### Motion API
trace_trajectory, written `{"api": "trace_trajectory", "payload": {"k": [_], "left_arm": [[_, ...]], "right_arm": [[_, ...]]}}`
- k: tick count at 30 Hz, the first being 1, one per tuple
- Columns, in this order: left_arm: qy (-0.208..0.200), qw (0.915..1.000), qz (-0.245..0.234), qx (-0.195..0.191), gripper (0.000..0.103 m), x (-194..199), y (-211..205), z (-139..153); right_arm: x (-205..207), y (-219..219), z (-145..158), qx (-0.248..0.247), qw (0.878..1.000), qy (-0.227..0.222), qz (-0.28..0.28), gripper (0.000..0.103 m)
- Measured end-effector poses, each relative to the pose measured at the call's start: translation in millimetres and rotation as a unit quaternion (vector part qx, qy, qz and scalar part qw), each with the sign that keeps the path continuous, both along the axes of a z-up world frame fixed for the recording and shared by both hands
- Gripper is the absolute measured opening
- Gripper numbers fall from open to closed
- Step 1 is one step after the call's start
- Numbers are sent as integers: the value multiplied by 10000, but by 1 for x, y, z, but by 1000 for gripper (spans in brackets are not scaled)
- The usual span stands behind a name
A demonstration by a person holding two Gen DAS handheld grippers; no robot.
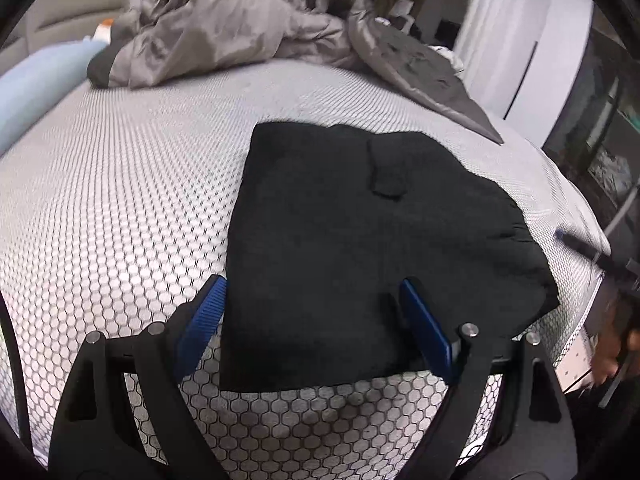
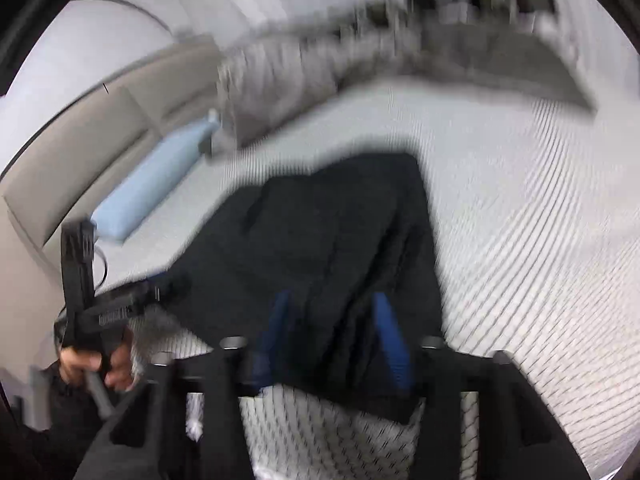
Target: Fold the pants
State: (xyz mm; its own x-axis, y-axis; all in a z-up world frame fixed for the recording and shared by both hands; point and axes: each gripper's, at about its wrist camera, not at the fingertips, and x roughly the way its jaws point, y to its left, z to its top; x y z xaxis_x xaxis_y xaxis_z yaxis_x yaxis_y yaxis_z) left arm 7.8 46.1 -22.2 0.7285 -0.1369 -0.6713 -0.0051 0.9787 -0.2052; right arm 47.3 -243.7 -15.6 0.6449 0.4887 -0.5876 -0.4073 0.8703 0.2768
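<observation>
The black pants [image 1: 360,240] lie folded in a compact flat stack on the grey honeycomb-patterned bed cover [image 1: 120,200]. My left gripper [image 1: 312,304] is open, its blue pads straddling the stack's near left corner, gripping nothing. In the blurred right wrist view the pants [image 2: 340,232] lie ahead, and my right gripper [image 2: 336,332] is open with its blue pads either side of the near edge. The left gripper [image 2: 160,292] shows at the left there, held by a hand. A tip of the right gripper [image 1: 560,236] enters at the right edge.
A crumpled grey duvet [image 1: 240,28] lies at the far end of the bed. A light blue pillow [image 1: 40,84] rests at the left by the beige headboard [image 2: 100,128]. The bed's right edge and dark furniture [image 1: 600,140] are close.
</observation>
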Motion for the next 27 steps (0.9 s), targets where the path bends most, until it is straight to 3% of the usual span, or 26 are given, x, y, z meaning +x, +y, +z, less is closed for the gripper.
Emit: {"api": "trace_trajectory", "payload": {"k": [1, 3, 6, 9, 12, 15, 17, 20, 22, 25, 27], "left_arm": [[-23, 10000, -41, 51, 86, -1, -2, 0], [-15, 9998, -134, 160, 87, 0, -8, -1], [-169, 9986, -182, 462, 87, -3, -14, 2], [-484, 9962, -201, 699, 87, -12, -14, 10], [-246, 9971, -365, 617, 87, -11, -15, 3], [-68, 9936, -457, 1034, 87, -11, -21, -7], [15, 9938, -473, 1007, 88, -10, -20, -9], [18, 9963, -411, 759, 88, -9, -11, -7], [38, 9987, -320, 393, 88, -7, 2, -5], [397, 9981, 109, -468, 88, 1, 33, -15], [508, 9950, 172, -846, 88, 5, 44, -19]], "right_arm": [[-5, 2, 10, -32, 9994, -340, -38, 55], [-5, 10, 16, -31, 9986, -510, 109, 55], [6, 37, 8, -177, 9980, -355, 483, 54], [19, 63, -22, -824, 9946, -59, 627, 44], [18, 65, -32, -1294, 9895, -158, 628, 37], [12, 49, -30, -1448, 9888, -258, 256, 39], [15, 33, -31, -1363, 9905, -133, 90, 49], [23, 6, -27, -686, 9975, 142, 3, 54], [29, -14, -23, -269, 9991, 254, -215, 78], [41, -35, -23, 262, 9970, 635, -345, 81], [53, -42, -31, 598, 9924, 1026, -325, 81]]}}
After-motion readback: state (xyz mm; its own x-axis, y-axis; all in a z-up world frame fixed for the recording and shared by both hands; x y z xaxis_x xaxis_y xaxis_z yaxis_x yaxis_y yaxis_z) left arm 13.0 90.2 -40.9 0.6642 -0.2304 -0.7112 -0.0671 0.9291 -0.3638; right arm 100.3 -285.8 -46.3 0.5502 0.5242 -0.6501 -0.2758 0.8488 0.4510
